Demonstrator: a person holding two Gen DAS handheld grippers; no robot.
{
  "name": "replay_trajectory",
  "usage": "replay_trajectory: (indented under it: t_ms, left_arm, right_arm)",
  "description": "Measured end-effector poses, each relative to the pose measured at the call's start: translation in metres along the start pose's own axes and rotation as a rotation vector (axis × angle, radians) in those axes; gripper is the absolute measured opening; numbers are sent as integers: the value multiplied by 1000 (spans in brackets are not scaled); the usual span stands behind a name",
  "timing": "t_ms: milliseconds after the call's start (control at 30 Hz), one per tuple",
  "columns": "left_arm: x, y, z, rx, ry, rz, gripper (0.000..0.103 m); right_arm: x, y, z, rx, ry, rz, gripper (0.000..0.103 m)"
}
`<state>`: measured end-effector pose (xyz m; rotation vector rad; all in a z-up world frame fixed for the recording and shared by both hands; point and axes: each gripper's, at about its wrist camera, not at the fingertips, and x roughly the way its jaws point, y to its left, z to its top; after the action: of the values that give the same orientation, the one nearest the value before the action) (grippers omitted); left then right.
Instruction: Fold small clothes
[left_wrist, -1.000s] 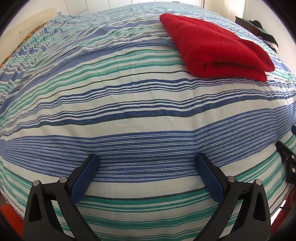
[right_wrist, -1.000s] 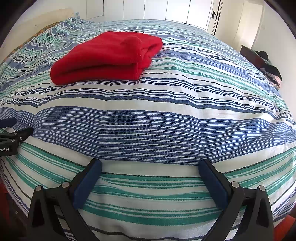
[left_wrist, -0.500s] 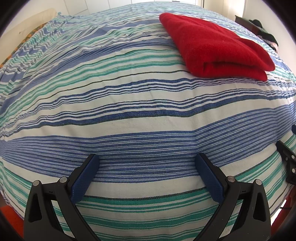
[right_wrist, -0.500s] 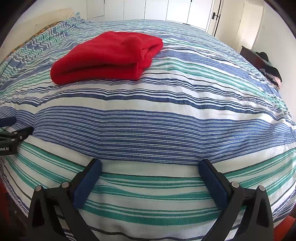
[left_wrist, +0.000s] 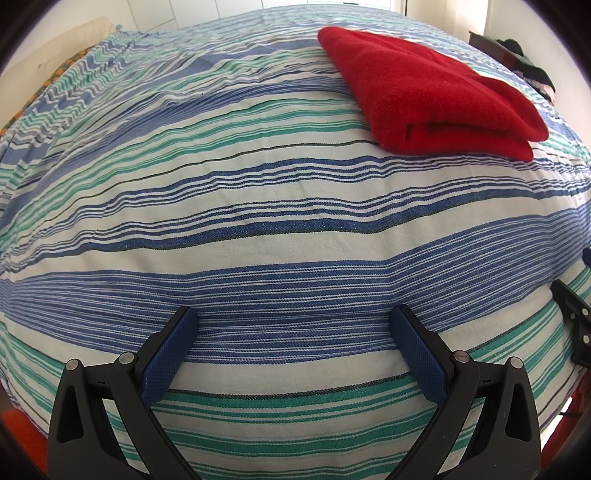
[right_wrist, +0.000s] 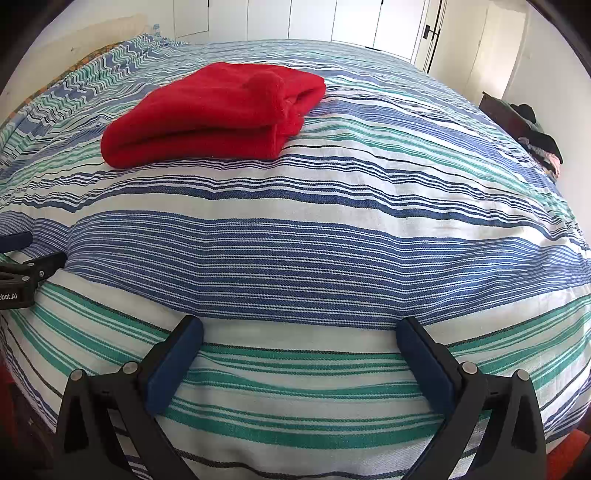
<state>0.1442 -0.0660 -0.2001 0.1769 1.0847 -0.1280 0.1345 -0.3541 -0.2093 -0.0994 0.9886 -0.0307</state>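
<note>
A red fleece garment (left_wrist: 428, 92) lies folded in a thick stack on the striped bed cover (left_wrist: 258, 206), far and to the right in the left wrist view. It also shows in the right wrist view (right_wrist: 218, 110), far and to the left. My left gripper (left_wrist: 295, 332) is open and empty, low over the near edge of the bed. My right gripper (right_wrist: 299, 343) is open and empty too, near the front edge. Both are well short of the garment. The left gripper's side shows at the left edge of the right wrist view (right_wrist: 22, 273).
The bed cover has blue, green and white stripes (right_wrist: 332, 258). A dark piece of furniture with a pile of clothes (right_wrist: 535, 140) stands at the far right. White wardrobe doors (right_wrist: 332, 18) line the back wall. A pillow (left_wrist: 74, 40) lies far left.
</note>
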Motion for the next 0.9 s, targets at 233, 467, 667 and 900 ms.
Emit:
replay_trajectory:
  t_ms: [233,467,667,900]
  left_arm:
    - [0,0,0,0,0,0,102]
    - [0,-1,0,-1,-7,4,102]
    - [-5,11,11,4,68,-85,102]
    - [-45,67,70,-173,-14,-357,101]
  right_arm:
    - [0,0,0,-1,-1,0,103]
    - [0,0,1,-4,-4,-2,103]
    - [0,-1,7,1,34,3,103]
    - [-35,-64,58,223,30,320,100]
